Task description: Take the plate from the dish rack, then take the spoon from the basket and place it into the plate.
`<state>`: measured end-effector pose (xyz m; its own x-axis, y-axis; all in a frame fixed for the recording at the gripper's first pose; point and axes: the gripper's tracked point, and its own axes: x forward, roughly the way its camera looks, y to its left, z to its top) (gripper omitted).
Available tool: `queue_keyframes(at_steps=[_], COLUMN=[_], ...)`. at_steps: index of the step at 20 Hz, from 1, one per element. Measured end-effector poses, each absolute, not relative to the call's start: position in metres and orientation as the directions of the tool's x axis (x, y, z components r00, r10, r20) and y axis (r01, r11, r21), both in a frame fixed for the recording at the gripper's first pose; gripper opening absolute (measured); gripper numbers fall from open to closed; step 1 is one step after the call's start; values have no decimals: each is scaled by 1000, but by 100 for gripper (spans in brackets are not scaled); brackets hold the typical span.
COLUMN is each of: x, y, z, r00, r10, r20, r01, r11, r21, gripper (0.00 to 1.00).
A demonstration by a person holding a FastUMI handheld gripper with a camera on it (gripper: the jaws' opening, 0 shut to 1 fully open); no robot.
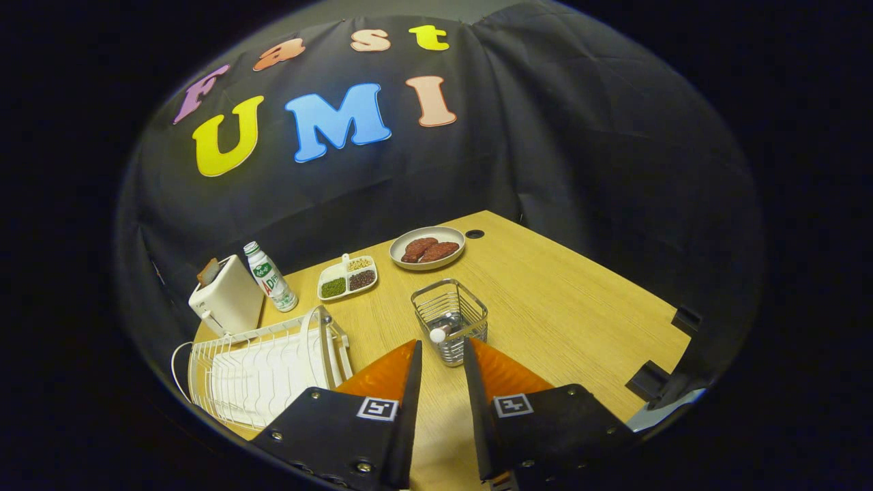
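Observation:
A white wire dish rack [259,372] stands on the wooden table left of my fingers, with a plate [326,344] upright on edge at its right end. A small metal wire basket [450,319] sits just ahead of my fingertips; a spoon [438,334] with a white rounded end sticks out of it. My gripper [443,349] hovers above the table, open, with nothing between its fingers. The left finger [392,372] overlaps the rack's right corner.
Beyond the rack stand a white toaster [225,299] and a small bottle [271,277]. Farther back lie a divided dish of beans [347,277] and a plate holding brown food [427,247]. The table [573,307] has a cable hole [475,234] near its far corner.

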<state>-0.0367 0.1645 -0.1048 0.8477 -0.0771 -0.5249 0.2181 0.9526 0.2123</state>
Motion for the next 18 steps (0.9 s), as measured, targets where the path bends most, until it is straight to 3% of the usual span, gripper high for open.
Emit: queue_keyframes(at_steps=[16, 17, 18], x=[-4, -3, -4], y=[165, 162, 161], z=[-133, -136, -137], r00=[811, 813, 809], r10=[-74, -89, -96], r20=[-580, -576, -580], r01=[192, 194, 198], r11=[971, 973, 973], r21=[145, 123, 116], gripper=[37, 14, 14])
